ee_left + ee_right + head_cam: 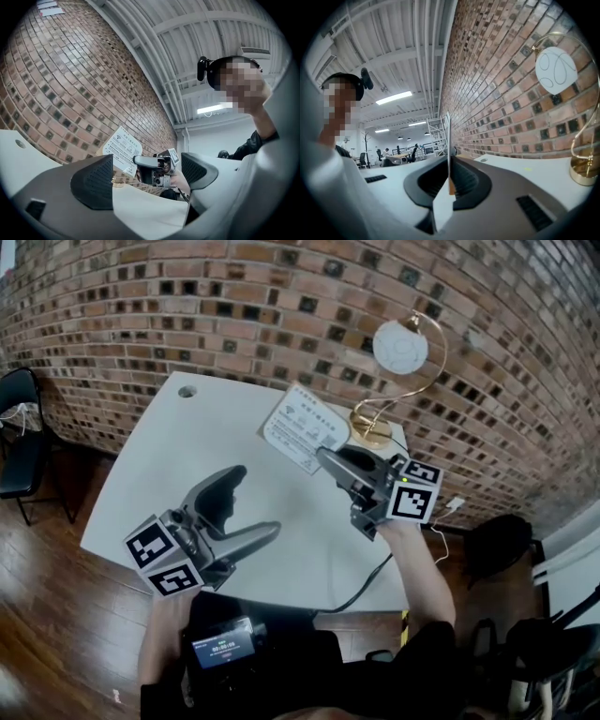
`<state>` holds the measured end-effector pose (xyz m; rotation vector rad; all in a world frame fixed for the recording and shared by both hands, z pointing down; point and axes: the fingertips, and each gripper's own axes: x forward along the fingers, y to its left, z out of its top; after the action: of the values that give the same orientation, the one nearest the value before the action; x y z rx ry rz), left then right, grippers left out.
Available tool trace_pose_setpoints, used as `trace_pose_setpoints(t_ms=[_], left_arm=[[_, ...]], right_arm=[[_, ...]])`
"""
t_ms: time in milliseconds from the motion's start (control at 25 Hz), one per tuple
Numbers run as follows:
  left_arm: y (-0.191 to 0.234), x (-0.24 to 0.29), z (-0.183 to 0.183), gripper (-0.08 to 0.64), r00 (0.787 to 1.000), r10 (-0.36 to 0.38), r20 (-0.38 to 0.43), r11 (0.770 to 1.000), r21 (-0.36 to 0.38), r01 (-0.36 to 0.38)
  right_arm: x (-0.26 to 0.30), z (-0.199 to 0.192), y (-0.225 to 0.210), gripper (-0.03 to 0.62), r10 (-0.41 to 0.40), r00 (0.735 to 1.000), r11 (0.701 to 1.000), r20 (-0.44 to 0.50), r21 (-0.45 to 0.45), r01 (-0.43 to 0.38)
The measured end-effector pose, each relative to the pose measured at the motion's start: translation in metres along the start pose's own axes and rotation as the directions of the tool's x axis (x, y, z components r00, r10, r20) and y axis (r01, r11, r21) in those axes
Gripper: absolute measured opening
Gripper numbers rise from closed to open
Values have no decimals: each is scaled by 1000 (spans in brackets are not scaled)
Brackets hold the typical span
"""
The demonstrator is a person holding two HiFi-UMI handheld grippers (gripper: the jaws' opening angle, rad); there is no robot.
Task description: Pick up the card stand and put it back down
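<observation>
The card stand [302,430] is a white printed card, and my right gripper [325,457] is shut on its lower edge. It hangs tilted above the back of the white table [159,456]. In the right gripper view the card stand [449,140] shows edge-on, pinched between the two dark pads of the right gripper [449,185]. The left gripper view shows the card stand [123,149] lifted in front of the brick wall. My left gripper [253,502] is open and holds nothing, above the table's front left; its fingers [93,180] stand wide apart.
A gold lamp [398,371] with a round white shade stands at the back right, its base [371,432] just behind the card. A black cable [366,582] runs off the table's front edge. A dark chair [19,427] stands at the far left. The brick wall [281,306] lies behind.
</observation>
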<state>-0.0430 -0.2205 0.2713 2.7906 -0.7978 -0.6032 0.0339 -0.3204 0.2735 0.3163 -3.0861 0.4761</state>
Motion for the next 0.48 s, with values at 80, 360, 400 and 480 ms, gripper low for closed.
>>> trace_pose_setpoints(t_ms=[80, 360, 400, 480], left_arm=[[2, 10, -2, 448, 1000, -18, -17, 1000, -8, 18], [11, 40, -10, 448, 991, -87, -98, 996, 1, 88], [12, 44, -10, 449, 989, -98, -107, 995, 0, 98], [16, 52, -11, 449, 986, -112, -127, 994, 0, 113]], right_arm=[[-6, 2, -5, 26, -6, 1000, 1000, 1, -2, 6], [-18, 4, -28, 26, -26, 1000, 1000, 2, -11, 26], [-20, 5, -32, 26, -29, 1000, 1000, -2, -12, 29], [-23, 6, -40, 26, -37, 999, 999, -8, -14, 37]])
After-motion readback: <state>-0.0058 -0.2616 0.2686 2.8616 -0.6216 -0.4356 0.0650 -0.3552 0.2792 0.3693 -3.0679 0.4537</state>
